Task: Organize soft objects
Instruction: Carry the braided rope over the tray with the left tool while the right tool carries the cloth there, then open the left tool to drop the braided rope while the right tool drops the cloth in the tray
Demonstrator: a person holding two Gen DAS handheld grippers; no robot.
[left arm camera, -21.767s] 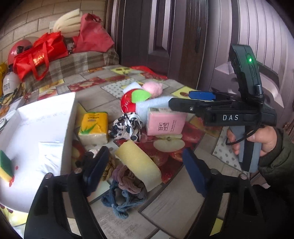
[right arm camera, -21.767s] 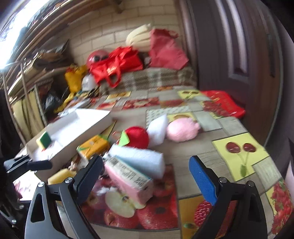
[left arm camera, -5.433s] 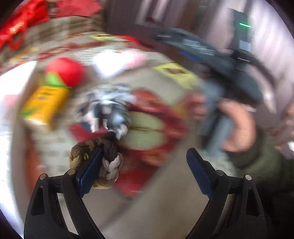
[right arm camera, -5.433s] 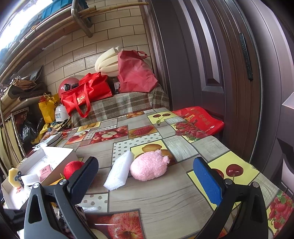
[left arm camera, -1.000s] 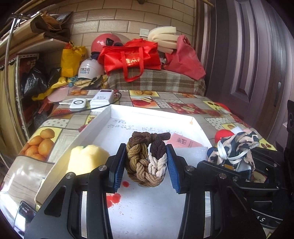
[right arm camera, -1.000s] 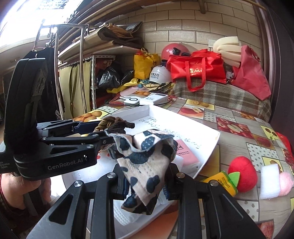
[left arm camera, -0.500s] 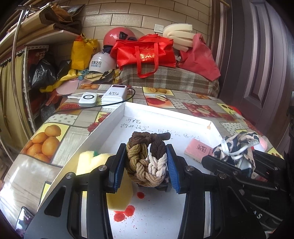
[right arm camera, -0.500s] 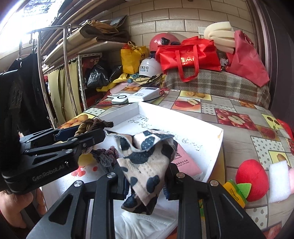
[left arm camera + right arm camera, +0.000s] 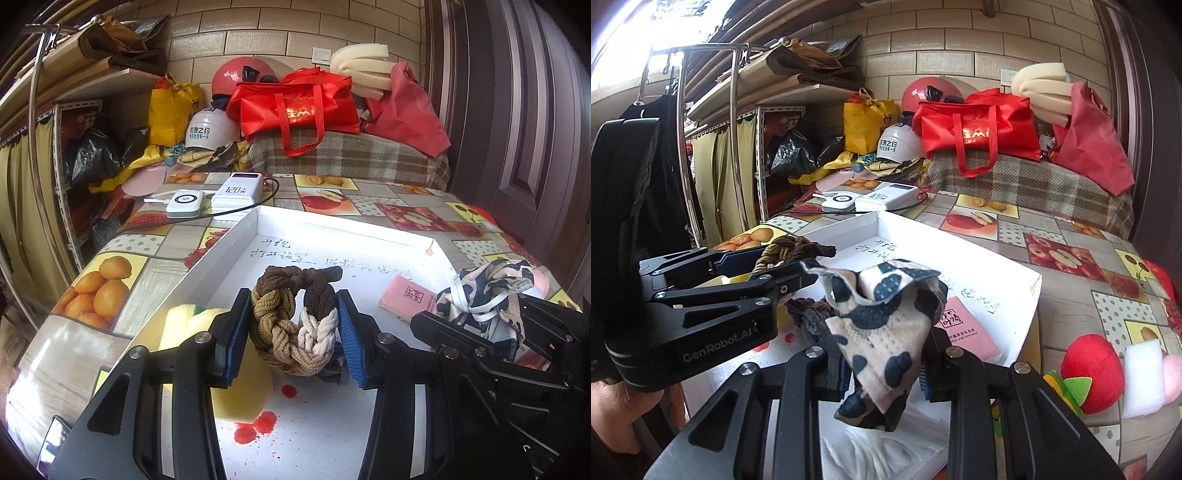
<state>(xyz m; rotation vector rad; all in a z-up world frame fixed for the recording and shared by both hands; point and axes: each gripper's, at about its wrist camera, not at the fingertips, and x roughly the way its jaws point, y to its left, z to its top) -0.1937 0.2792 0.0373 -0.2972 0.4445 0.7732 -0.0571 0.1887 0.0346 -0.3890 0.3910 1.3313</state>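
A braided brown, tan and cream scrunchie (image 9: 291,325) hangs between the pads of my left gripper (image 9: 293,332) over the white box (image 9: 332,229). The jaws are opening, and the pads still touch the scrunchie's sides. My right gripper (image 9: 884,369) is shut on a cream cloth scrunchie with dark blotches (image 9: 886,325), held above the box's near right part, just right of the left gripper. In the box lie a yellow sponge (image 9: 188,325), a pink packet (image 9: 406,299), a dark knitted scrunchie (image 9: 812,317) and white tissue (image 9: 886,454).
On the fruit-print tablecloth right of the box lie a red plush apple (image 9: 1093,373), a white foam block (image 9: 1141,376), a pink plush (image 9: 1172,376) and a yellow pack (image 9: 1060,384). Two power banks (image 9: 240,190) with a cable sit behind the box. Red bags (image 9: 295,107) stand at the back.
The left jaws have spread a little around the braided scrunchie. Both grippers have shifted slightly over the box. The right grip on the blotched cloth is unchanged.
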